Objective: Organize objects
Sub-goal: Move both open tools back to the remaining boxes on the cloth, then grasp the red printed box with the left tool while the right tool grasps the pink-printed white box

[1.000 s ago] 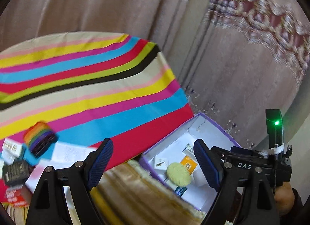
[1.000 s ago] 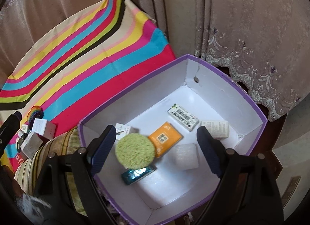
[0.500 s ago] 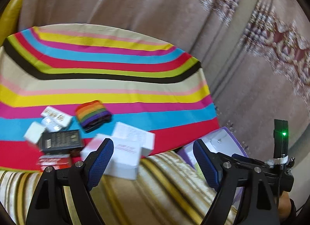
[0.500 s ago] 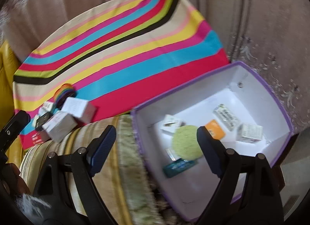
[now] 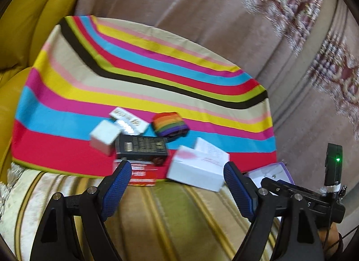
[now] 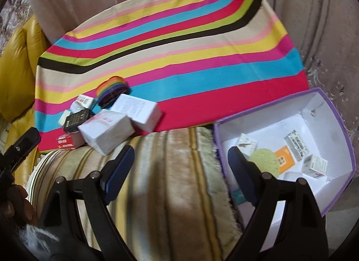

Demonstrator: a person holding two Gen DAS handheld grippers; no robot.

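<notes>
Left gripper point(image 5: 177, 190): jaws spread wide, nothing between the blue pads; it hangs above a beige and gold striped plush cushion point(image 5: 170, 220). Right gripper point(image 6: 179, 171): jaws likewise spread and empty, over the same cushion point(image 6: 170, 193), its right finger overlapping the near wall of the box in that view.

A multicoloured striped cloth point(image 5: 143, 86) covers the surface beyond the cushion. Loose items cluster at its near edge. In the left wrist view, at 12 o'clock from the gripper, a large white cardboard carton point(image 5: 196, 169) sits partly over the cloth's edge, touching a second white carton with printed text point(image 5: 212, 151) at its 1 o'clock. At 11 o'clock lies a flat black rectangular box point(image 5: 142, 147), resting on a red and white flat packet point(image 5: 140, 173). A small plain white cube box point(image 5: 104, 136) touches the black box's left end; a small white printed box point(image 5: 129, 120) sits just behind it. A rainbow-striped knitted band point(image 5: 170, 123) lies at 12 o'clock, behind the black box.

The purple-rimmed white open cardboard box point(image 6: 336, 126) stands at 3 o'clock of the cushion in the right wrist view. Inside: a round green pad point(image 6: 265, 160), an orange flat packet point(image 6: 286, 159), three small white printed boxes and a teal item, partly hidden.

A yellow leather seat point(image 5: 33, 14) lies at 10 o'clock. Patterned curtains point(image 5: 314, 36) form the backdrop. Part of a hand point(image 6: 19, 205) shows at 8 o'clock.
</notes>
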